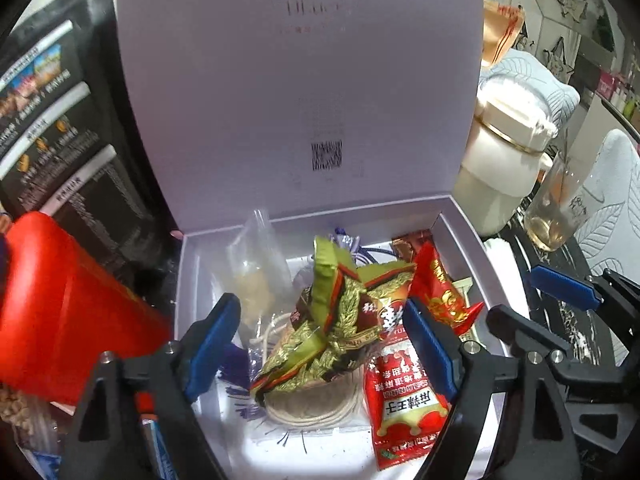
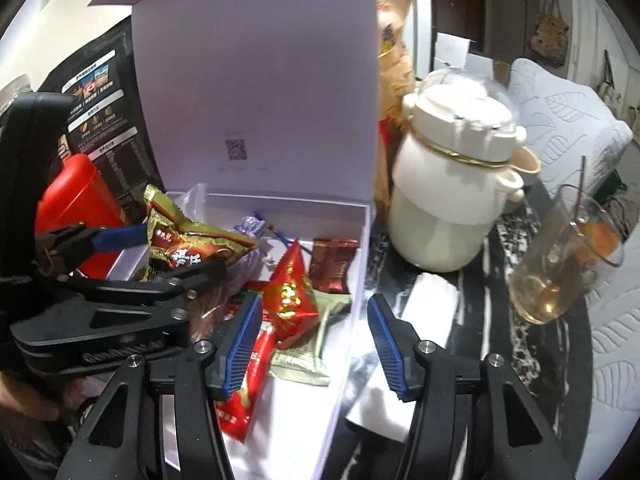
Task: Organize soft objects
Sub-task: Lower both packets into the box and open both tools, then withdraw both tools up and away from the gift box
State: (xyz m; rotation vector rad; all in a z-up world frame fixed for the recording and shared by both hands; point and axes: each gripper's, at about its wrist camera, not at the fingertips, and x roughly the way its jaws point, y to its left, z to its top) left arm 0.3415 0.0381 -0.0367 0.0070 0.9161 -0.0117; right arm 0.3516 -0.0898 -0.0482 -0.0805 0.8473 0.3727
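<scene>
An open lavender box (image 1: 460, 216) with its lid up holds soft packets. A green and gold snack packet (image 1: 344, 312) lies on top, between the open fingers of my left gripper (image 1: 320, 344), which hovers over the box and holds nothing. Red packets (image 1: 404, 400) lie to its right, a clear bag (image 1: 256, 264) to its left. In the right wrist view the same box (image 2: 360, 264) shows a red packet (image 2: 290, 296), a brown packet (image 2: 334, 266) and a pale green packet (image 2: 316, 356). My right gripper (image 2: 316, 344) is open and empty over the box's right wall.
A red tin (image 1: 60, 312) and a black printed bag (image 1: 68, 120) stand left of the box. A white lidded pot (image 2: 452, 184) and a glass of tea with a spoon (image 2: 560, 264) stand on the dark marbled table (image 2: 500, 340) to the right. White tissue (image 2: 404, 360) lies beside the box.
</scene>
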